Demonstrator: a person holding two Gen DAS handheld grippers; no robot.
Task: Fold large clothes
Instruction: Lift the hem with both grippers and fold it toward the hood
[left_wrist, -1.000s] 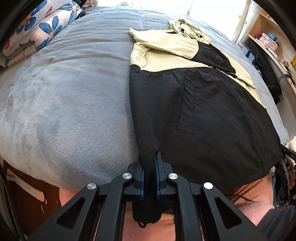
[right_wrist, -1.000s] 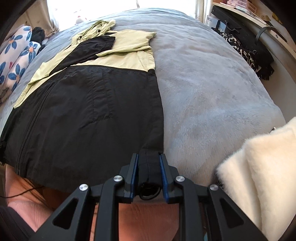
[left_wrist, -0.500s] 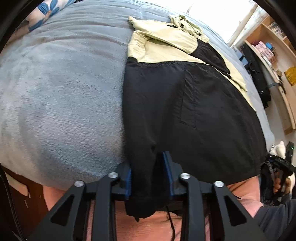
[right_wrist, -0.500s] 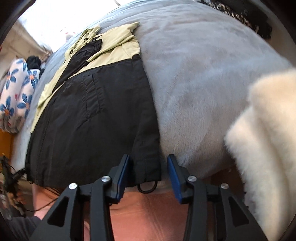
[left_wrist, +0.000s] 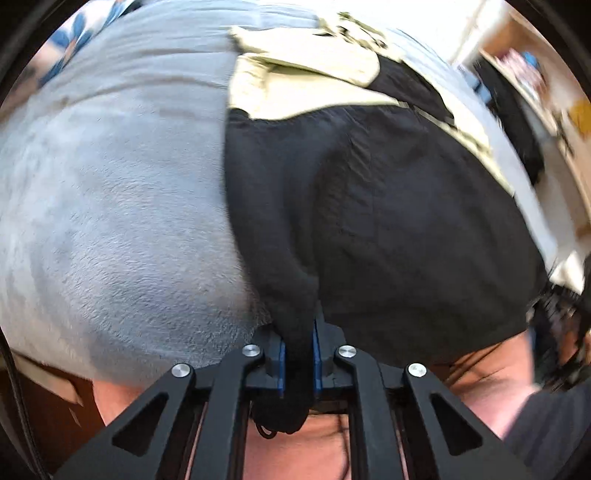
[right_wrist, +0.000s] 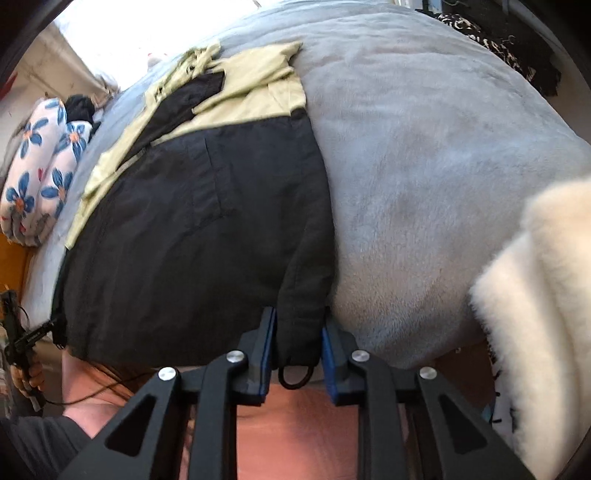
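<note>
Your left gripper (left_wrist: 298, 332) clamps a bunched corner of the black-and-yellow jacket (left_wrist: 388, 206), jaws narrow on the cloth. Your right gripper (right_wrist: 297, 332) pinches the opposite hem corner, jaws closing, a cord loop (right_wrist: 295, 376) hanging behind them. The jacket spreads ahead of both jaws across the grey bed (right_wrist: 424, 155).
</note>
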